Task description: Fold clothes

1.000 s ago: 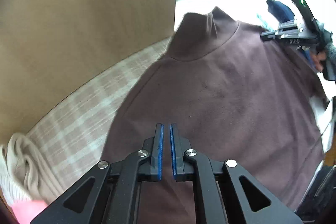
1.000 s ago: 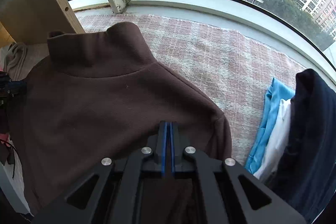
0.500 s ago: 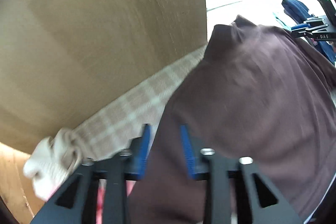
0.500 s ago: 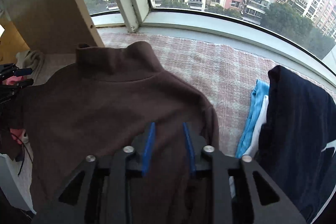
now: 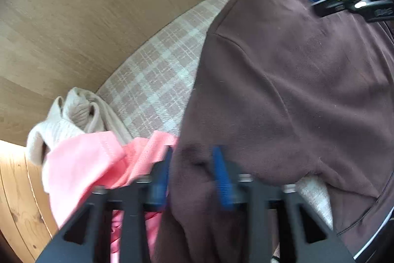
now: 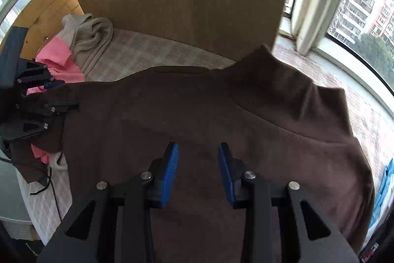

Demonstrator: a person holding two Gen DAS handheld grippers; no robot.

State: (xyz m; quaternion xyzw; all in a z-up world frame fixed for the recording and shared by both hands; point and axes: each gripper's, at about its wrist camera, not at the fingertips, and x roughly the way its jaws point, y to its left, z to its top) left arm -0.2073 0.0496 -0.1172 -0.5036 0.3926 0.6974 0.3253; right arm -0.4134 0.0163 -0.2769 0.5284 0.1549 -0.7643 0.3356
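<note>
Brown sweater [image 6: 197, 120] lies spread on the plaid cover [image 5: 152, 80]. Left gripper [image 5: 192, 179] is blurry, jaws apart around the sweater's edge by the pink cloth [image 5: 81, 164]. Right gripper [image 6: 198, 174] is spread, over the sweater.

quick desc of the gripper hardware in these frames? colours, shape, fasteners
Both match. The right gripper has matte black angular fingers with triangular cut-outs, silver round screw heads and ribbed blue pads. The left gripper, motion-blurred, shows the same black frame and blue pads. No hands or sleeves are visible.
</note>
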